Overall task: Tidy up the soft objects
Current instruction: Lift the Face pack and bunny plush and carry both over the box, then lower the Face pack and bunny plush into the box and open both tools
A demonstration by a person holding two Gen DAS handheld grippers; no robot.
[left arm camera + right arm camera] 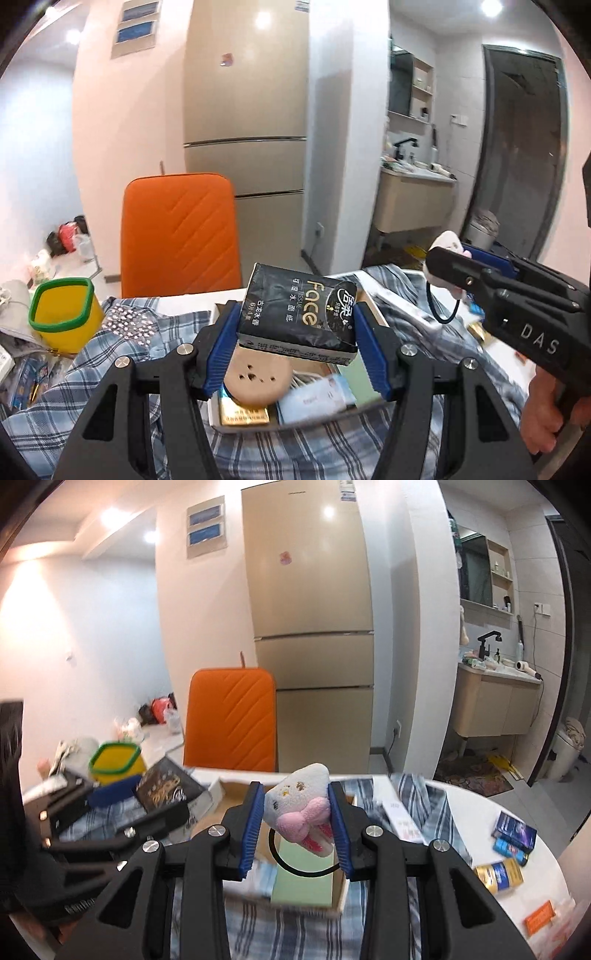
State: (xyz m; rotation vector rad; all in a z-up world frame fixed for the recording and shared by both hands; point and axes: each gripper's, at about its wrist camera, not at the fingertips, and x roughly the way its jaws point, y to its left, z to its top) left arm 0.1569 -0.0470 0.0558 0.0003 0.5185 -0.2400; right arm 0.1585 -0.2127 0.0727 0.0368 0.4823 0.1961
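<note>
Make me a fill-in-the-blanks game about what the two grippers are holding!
1. The left gripper squeezes a black pack of ____.
2. The right gripper holds a plush kitty with a ____ bow.
3. Under both grippers sits an open cardboard ____.
4. The chair behind the table is ____.

Missing words: tissues, pink, box, orange.

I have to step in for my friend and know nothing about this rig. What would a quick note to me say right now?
Left tool: shut on the black tissue pack, held up over the open cardboard box.
Right tool: shut on the plush cat hair tie, also above the box, its black elastic loop hanging down.
Done: the box already holds a tan round pad and some packets.
Left: lower both items in and release. The plaid shirt lies spread under the box.
</note>
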